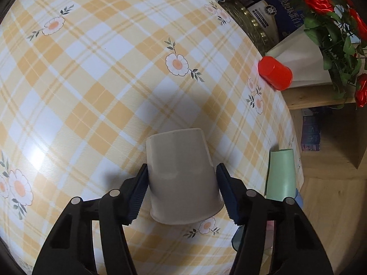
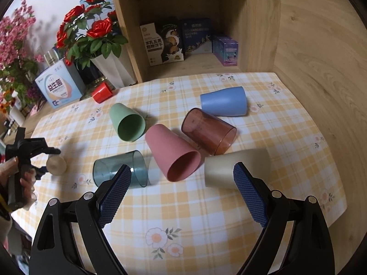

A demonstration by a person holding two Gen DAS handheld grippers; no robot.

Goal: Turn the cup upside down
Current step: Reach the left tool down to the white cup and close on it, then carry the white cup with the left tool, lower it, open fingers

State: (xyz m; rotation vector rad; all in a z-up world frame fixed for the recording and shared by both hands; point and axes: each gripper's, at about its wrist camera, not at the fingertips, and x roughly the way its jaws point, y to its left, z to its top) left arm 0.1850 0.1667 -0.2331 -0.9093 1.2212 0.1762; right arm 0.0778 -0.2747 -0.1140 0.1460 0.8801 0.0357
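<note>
Left wrist view shows our left tongs [image 1: 182,191] clamped on the beige cup [image 1: 182,176], mouth down near the surface's [image 1: 91,80] left edge, its axis upright, while our right tongs [image 2: 182,197] gape wide, well apart.

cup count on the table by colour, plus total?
Red cup: 1
Green cup: 1
Blue cup: 1
Pink cup: 1
Clear brown cup: 1
Clear teal cup: 1
Beige cups: 2, one between the left tongs
Total: 8
</note>
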